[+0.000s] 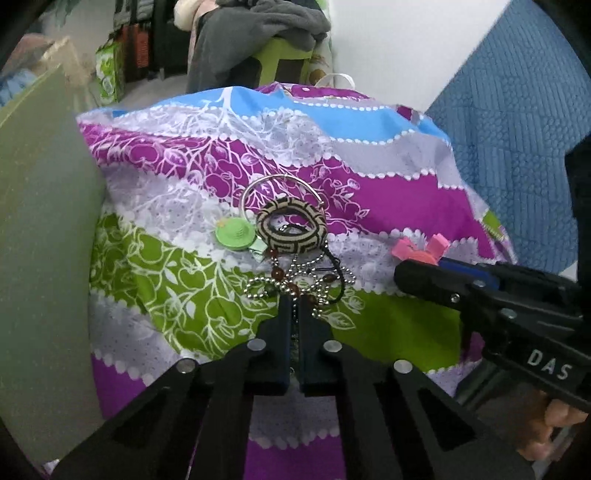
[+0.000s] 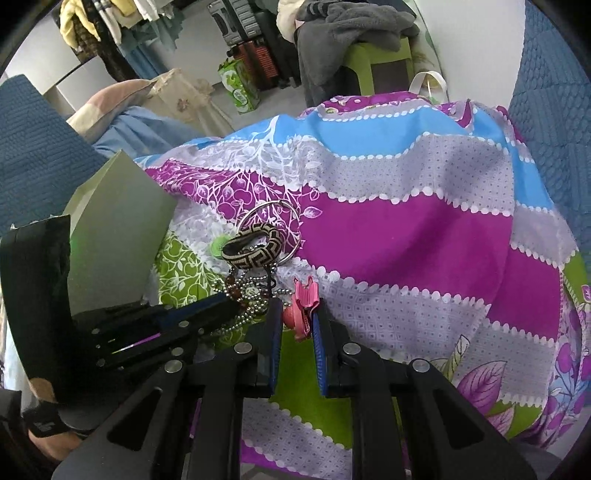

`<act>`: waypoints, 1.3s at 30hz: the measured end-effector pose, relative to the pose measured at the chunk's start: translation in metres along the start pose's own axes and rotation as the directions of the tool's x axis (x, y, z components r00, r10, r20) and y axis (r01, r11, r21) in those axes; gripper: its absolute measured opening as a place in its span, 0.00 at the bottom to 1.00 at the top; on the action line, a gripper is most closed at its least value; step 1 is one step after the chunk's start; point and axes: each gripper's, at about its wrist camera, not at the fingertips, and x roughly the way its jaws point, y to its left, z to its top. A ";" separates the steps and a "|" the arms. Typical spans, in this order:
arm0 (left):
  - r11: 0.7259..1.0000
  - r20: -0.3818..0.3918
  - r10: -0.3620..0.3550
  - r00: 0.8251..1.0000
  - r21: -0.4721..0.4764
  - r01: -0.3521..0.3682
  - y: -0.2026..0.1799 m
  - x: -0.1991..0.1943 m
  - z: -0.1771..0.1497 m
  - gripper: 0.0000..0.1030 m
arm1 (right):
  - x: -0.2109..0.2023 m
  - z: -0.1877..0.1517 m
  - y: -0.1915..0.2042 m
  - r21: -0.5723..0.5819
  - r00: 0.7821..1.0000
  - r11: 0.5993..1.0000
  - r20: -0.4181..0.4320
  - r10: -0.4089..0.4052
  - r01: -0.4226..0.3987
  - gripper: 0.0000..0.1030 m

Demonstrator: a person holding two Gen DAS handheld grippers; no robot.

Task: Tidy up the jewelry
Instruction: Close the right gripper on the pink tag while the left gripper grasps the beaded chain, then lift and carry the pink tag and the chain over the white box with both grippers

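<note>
A heap of jewelry sits on a bright patterned cloth (image 1: 388,192) striped in magenta, green, grey and blue, with a woven black-and-cream bangle (image 1: 291,230) as its centrepiece. Behind the bangle and partly under it lies a thin silver hoop (image 1: 275,181); just left of the bangle rests a small green hat-shaped charm (image 1: 235,233). Spilling from the bangle toward the camera is a tangle of silver ball chain (image 1: 295,282) mixed with brown beads (image 1: 277,274) and a thin black cord (image 1: 338,271).

The left gripper (image 1: 294,301) points down at the near end of that tangle, below the bangle in the left wrist view. Its jaws are pressed nearly together, and a strand of the ball chain runs down into the narrow slit between them, pinched there.

To the right of the bangle, the right gripper (image 2: 295,317) holds a pink hair clip (image 2: 304,310). Its jaws stand narrow and clamp the clip by its sides, the clip's toothed end pointing up toward the bangle. In the left wrist view, the same clip (image 1: 421,249) shows at the tip of the black tool.

A grey-green box (image 2: 118,236) stands left of the bangle, at the cloth's edge. Far beyond the bangle, grey clothing (image 2: 354,26) drapes over a green stool.
</note>
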 end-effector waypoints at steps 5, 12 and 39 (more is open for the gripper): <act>0.996 0.060 -0.071 0.996 -0.041 0.074 0.000 -0.036 0.008 0.02 | -0.013 -0.001 -0.001 0.029 0.999 0.999 0.035 -0.021 0.020 0.13; 0.993 0.149 -0.109 0.983 -0.022 0.113 -0.010 -0.094 0.022 0.02 | -0.055 0.000 0.010 0.049 0.990 0.997 0.121 -0.069 0.063 0.13; 0.998 0.312 -0.066 0.948 0.001 0.069 0.008 -0.303 0.103 0.02 | -0.225 0.091 0.130 0.011 0.947 0.996 0.311 -0.083 0.084 0.13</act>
